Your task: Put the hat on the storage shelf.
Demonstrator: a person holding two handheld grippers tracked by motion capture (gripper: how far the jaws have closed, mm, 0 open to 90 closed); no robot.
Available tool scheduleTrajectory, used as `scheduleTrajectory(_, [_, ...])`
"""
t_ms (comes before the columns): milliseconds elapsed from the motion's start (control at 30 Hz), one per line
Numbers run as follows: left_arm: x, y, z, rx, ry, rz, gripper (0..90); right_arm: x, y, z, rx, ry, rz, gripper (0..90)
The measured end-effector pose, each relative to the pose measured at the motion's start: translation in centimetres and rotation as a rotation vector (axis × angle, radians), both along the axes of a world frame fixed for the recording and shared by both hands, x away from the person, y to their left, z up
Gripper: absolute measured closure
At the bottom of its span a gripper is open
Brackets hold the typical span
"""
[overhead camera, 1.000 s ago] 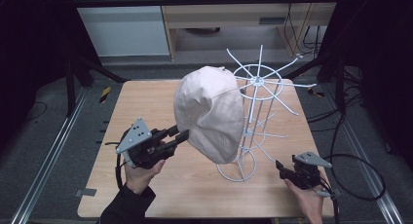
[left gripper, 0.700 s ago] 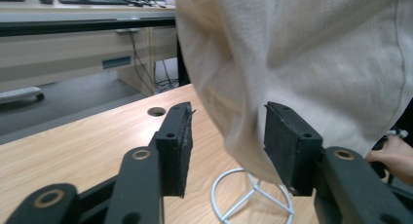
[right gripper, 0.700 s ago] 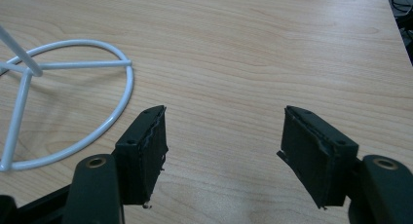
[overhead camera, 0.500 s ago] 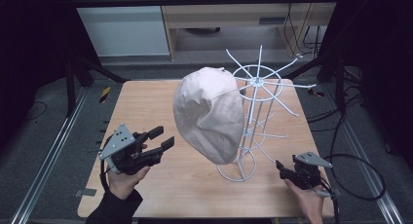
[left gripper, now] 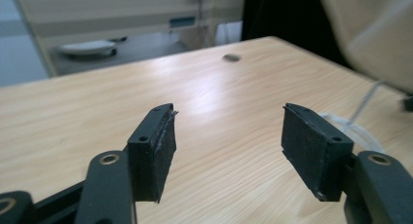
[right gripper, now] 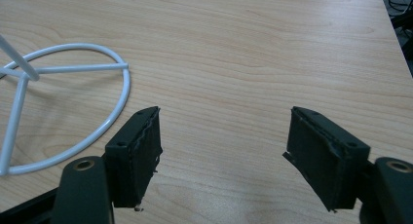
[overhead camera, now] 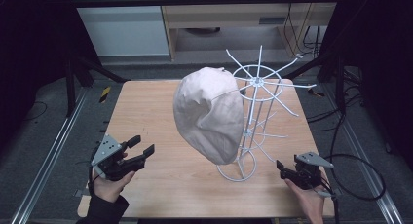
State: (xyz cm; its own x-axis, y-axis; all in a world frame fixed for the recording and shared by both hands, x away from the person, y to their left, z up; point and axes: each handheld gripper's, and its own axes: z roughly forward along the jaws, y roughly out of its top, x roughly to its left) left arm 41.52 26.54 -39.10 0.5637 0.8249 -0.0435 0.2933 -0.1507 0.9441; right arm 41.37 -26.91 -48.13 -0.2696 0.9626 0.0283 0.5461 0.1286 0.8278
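A beige fabric cap [overhead camera: 210,114] hangs on a white wire stand [overhead camera: 258,82] in the middle of the wooden table [overhead camera: 146,102]. My left gripper [overhead camera: 141,144] is held low at the front left, open and empty, well apart from the cap. In the left gripper view my gripper [left gripper: 229,131] gapes over bare wood, with the cap [left gripper: 375,34] at the upper right. My right gripper [overhead camera: 281,169] rests open near the front right edge, beside the stand's base ring [overhead camera: 236,169]. In the right gripper view my gripper [right gripper: 224,136] holds nothing, and the base ring [right gripper: 127,83] lies to its left.
The stand's thin wire arms [overhead camera: 292,84] spread out to the right above the table. Dark frame posts [overhead camera: 73,83] and floor rails [overhead camera: 46,160] flank the table. Cables [overhead camera: 355,180] trail off the right side. Bare wood lies between the left gripper and the cap.
My left gripper has drawn back from the cap, toward the front left corner and lower. The cap stays on the stand. The right gripper has not moved.
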Motion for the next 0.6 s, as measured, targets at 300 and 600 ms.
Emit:
scheduleTrajectory(300, [1.4, 3.2, -4.4, 0.062, 0.087, 0.146, 30.8, 0.0, 0.0, -0.1, 0.000, -0.007, -0.001, 23.7])
scheduleTrajectory(600, [2.2, 5.4, -6.9, 0.042, 0.161, 0.233, 27.7, 0.0, 0.0, -0.2, 0.001, -0.008, -0.002, 20.3])
